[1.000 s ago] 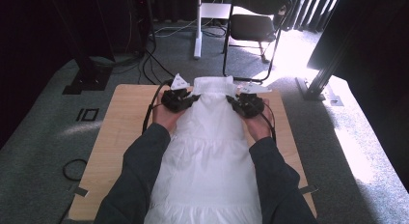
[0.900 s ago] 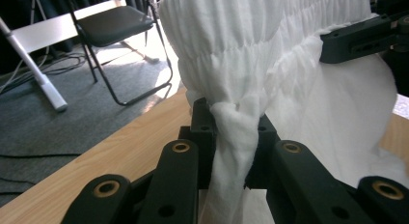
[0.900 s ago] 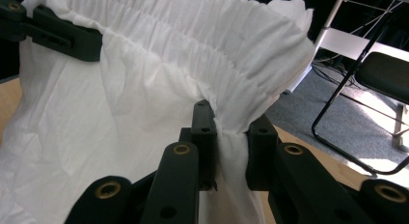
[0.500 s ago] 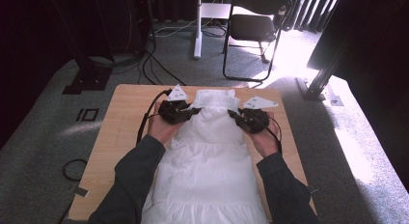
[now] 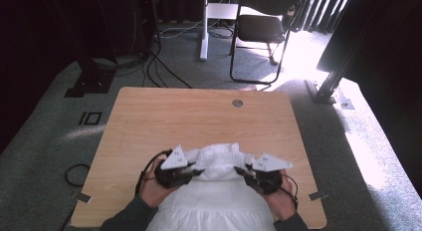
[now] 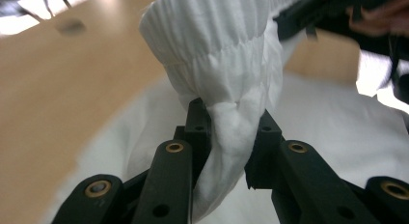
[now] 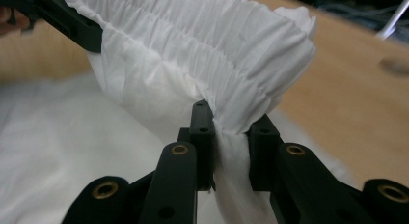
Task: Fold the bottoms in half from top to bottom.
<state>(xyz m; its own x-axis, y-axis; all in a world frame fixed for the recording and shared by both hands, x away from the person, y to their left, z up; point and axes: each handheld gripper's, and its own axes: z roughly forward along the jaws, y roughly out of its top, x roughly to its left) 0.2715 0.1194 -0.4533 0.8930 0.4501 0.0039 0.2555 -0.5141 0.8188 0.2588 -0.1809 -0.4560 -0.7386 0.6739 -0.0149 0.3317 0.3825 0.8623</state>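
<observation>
My left tool (image 5: 198,172) clamped on white garment (image 5: 216,164), jaws just easing wider, right tool (image 5: 243,172) clamped too, over table (image 5: 199,116)

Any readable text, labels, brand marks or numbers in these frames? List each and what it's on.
None readable: no words, brand or numbers on the white garment, the wooden table, the left gripper or the right gripper.
Small dark marks on the grey plates atop the grippers: too small to read as text.

Bare tabletop (image 5: 199,116) beyond garment (image 5: 216,164)
</observation>
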